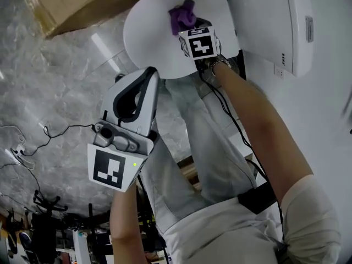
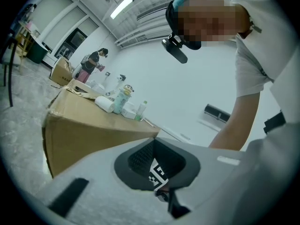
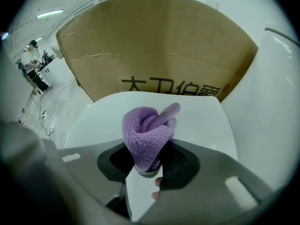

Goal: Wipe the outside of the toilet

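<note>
The white toilet lid (image 1: 148, 34) lies shut at the top of the head view, with the tank (image 1: 269, 21) to its right. My right gripper (image 1: 187, 23) is shut on a bunched purple fleece cloth (image 1: 183, 14), which rests on the far part of the lid. In the right gripper view the cloth (image 3: 147, 135) sticks up from the jaws of the right gripper (image 3: 149, 165) over the lid (image 3: 201, 121). My left gripper (image 1: 149, 75) hangs away from the toilet, over my leg, jaws together and holding nothing. The left gripper (image 2: 159, 172) points up at the person and the room.
A large cardboard box (image 1: 82, 4) stands right behind the toilet, and bottles (image 2: 123, 100) sit on top of it. Black cables (image 1: 33, 142) trail over the marble floor at left. A white wall with a small panel (image 1: 309, 29) runs along the right.
</note>
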Motion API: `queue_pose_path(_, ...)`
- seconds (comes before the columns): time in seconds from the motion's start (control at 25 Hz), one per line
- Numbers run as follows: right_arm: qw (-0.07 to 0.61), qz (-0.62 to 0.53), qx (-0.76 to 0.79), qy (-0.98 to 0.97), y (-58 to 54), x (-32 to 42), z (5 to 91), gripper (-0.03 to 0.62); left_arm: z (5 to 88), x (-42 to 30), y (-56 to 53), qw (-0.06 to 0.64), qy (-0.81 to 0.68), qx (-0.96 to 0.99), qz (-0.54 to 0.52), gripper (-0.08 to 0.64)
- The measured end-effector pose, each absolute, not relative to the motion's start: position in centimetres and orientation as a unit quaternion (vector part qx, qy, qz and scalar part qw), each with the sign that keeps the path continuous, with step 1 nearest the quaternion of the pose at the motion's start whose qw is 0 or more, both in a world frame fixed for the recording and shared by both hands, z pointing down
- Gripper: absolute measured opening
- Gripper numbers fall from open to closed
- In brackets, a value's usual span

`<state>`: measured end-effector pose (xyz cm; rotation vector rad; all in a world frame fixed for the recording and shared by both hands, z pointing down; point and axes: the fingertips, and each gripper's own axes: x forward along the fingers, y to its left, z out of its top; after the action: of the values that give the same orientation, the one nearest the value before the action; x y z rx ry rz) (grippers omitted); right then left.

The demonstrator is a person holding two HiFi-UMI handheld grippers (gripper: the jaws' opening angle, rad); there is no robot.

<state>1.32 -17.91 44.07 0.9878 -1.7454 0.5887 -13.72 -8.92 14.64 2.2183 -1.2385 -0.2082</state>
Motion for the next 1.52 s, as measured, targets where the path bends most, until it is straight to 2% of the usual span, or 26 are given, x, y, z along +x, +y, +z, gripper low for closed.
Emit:
queue_pose_path(0.36,0.481,0.283,0.417,-0.718,-13.0,-7.8,44.7,0.133,14.3,-22.3,-5.7,0.282,-0.500,0.814,-0.091,0.006)
queue_pose_path(0.96,0.497,0.326,0.330,-0.733,-6.0,-16.4,45.4,0.135,14.8,-27.8,-2.4,0.272,-0.533,0.798,-0.076,0.005)
queue_pose_path(1.28,0.442,0.394,0.166,-0.789,-3.6,-15.4,43.6,0.140,14.3,-20.5,-5.1,0.271,-0.528,0.802,-0.070,0.006)
queue_pose_path(1.52,0.457,0.367,0.178,-0.790,-6.7,-3.9,42.3,0.140,12.9,-9.8,-8.3,0.269,-0.479,0.833,-0.063,0.006)
